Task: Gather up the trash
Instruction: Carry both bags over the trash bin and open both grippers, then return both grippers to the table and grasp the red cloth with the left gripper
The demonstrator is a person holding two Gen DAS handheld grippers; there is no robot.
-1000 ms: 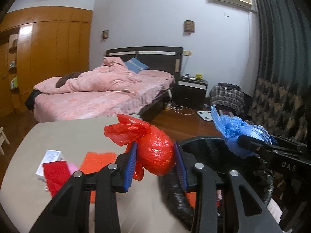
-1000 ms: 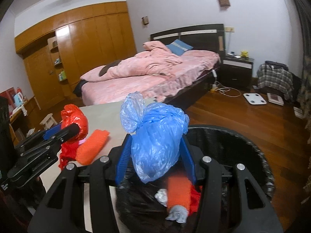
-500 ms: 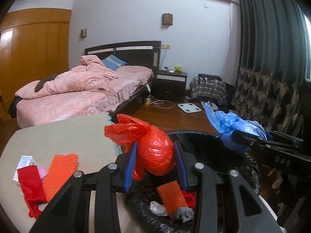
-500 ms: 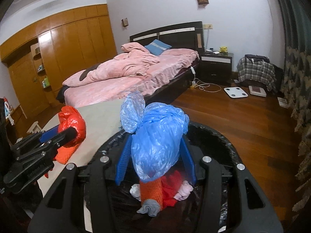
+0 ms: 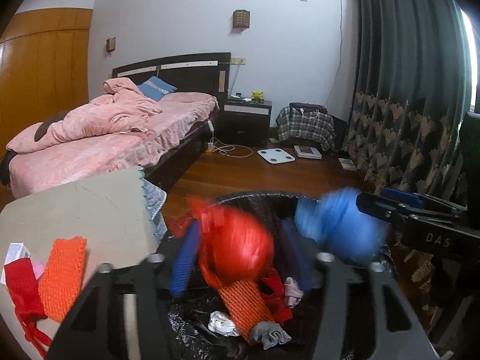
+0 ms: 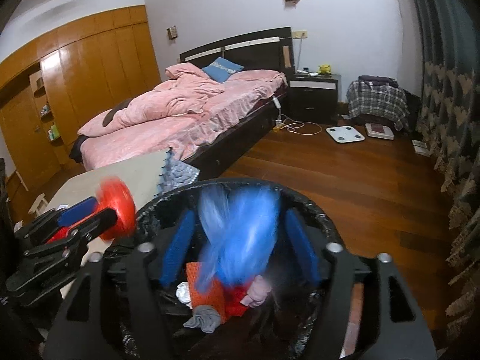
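Both your wrist cameras look down along their fingers, close over the black bin (image 5: pixel 261 198) (image 6: pixel 303 198); both share the bed (image 5: pixel 99 147) (image 6: pixel 168 120) beyond

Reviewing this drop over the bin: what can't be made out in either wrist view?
- Red bag: motion-blurred in both views, so whether the left gripper's just-opening jaws still touch it is unclear.
- Blue bag: streaked with blur in the right wrist view, so contact with the right gripper is uncertain.
- Bin: its bottom is hidden under the trash and gripper bodies.
- White box: print too small to read.
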